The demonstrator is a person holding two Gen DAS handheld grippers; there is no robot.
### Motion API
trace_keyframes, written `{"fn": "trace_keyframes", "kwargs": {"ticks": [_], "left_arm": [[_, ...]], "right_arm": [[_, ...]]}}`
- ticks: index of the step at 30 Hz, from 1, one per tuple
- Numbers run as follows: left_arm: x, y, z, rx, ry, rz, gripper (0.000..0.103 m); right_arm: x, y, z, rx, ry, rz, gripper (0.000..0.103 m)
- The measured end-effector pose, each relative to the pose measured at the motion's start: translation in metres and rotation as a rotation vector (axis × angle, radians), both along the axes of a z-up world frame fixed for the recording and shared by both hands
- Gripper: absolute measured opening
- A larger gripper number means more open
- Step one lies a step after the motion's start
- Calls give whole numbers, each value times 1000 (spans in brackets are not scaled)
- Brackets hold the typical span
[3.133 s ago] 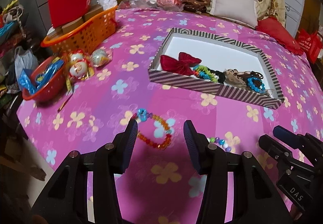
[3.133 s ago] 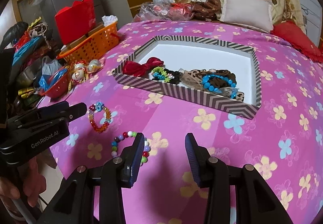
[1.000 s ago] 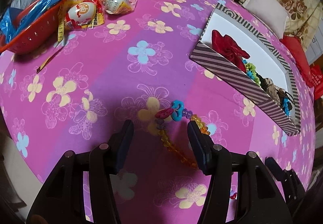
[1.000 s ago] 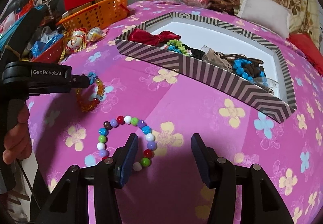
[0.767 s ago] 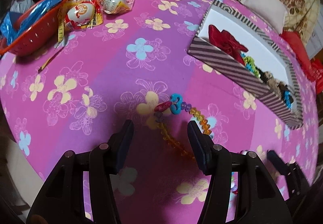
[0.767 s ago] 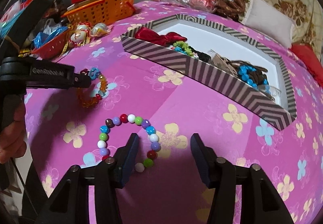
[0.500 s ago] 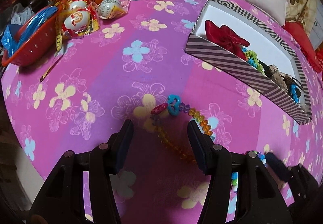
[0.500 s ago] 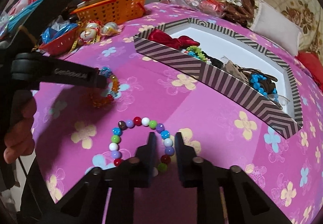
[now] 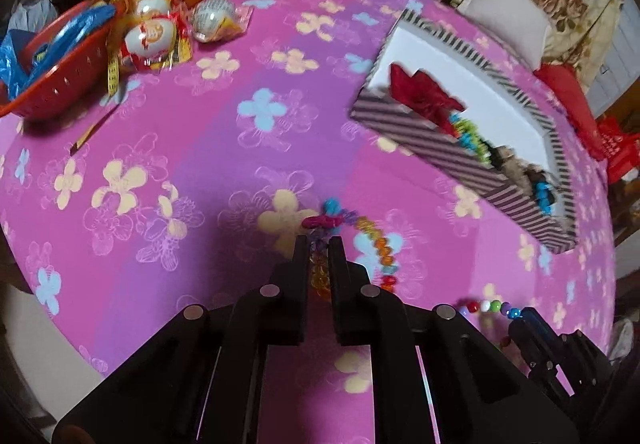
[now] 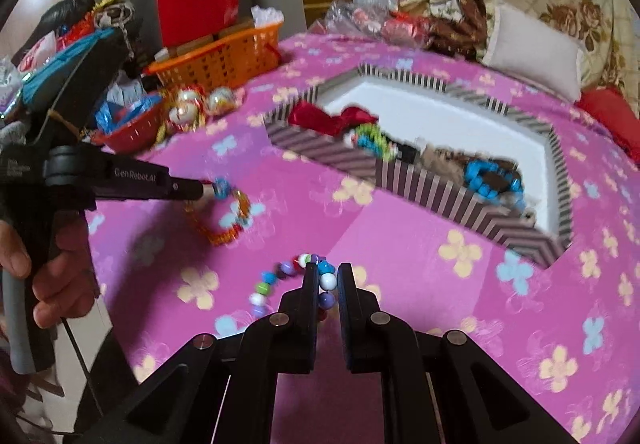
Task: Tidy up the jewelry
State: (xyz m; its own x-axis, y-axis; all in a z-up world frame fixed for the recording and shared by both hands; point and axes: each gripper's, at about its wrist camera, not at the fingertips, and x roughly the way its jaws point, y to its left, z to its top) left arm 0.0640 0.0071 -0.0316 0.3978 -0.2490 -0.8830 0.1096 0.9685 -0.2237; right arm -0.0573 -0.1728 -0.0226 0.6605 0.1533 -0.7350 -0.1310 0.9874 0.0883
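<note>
With jaws that have just been closing, the left gripper [image 9: 319,244] is clamping the orange beaded bracelet [image 9: 370,244] and the right gripper [image 10: 328,272] the multicoloured bead bracelet [image 10: 288,276], both lying on the flowered tabletop [image 10: 400,264] with the striped box [image 10: 440,200] sitting beyond, ahead and rightward.

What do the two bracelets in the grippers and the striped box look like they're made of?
Amber bracelet: clear faceted beads, glass or acrylic, since light passes through them. Multicoloured bracelet: round opaque glossy beads, likely plastic, with small highlights. Striped box: probably printed cardboard, matte, with thin straight walls and a white inside.
</note>
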Motion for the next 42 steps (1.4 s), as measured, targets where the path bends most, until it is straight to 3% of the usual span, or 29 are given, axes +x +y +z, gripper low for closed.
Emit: {"fn": "trace_keyframes", "kwargs": {"ticks": [8,19,32,42], "left_arm": [[-14,-8,43,-45,-70,-48,8],[-24,-26,77,-17,-133,-80,8],[-19,-66,94,42,-181,-143,8],[7,-103,99,93,-200,-180,8]], "right_arm": [[-9,-2,36,-18,-73,-6,9],[-16,-13,56,-29,-106,-22,9],[-3,-41,61,-25,-95,-63,9],[29,-78,71,-29,-99,-110,9]]}}
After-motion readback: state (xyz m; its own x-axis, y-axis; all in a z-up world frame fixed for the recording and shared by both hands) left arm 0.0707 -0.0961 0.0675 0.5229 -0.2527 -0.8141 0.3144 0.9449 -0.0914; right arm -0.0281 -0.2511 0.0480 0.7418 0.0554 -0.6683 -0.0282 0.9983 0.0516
